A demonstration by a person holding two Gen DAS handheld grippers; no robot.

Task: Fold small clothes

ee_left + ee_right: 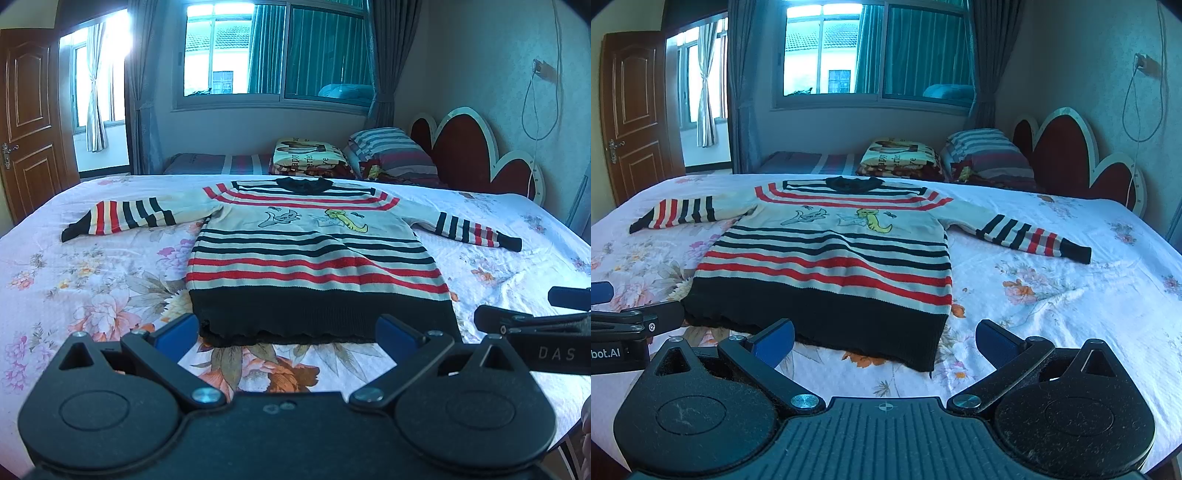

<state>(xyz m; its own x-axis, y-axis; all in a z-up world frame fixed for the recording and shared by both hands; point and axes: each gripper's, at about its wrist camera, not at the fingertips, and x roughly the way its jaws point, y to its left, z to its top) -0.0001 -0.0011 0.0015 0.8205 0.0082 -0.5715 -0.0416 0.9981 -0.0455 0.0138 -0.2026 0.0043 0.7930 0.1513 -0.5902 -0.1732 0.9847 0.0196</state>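
Both tools hover at the bed's near edge, the left tool (286, 332) and the right tool (884, 341) each with fingers spread wide and pinching nothing. The bed (92, 295) carries a floral sheet, and on it the striped sweater (314, 251) lies flat, front up, 2 sleeves stretched out sideways (nothing folded yet). Its black hem (820, 314) sits just beyond the fingers. Risk, as I judge it: a shallow pinch could catch only the top knit layer, or snag the sheet, dragging the sweater askew.
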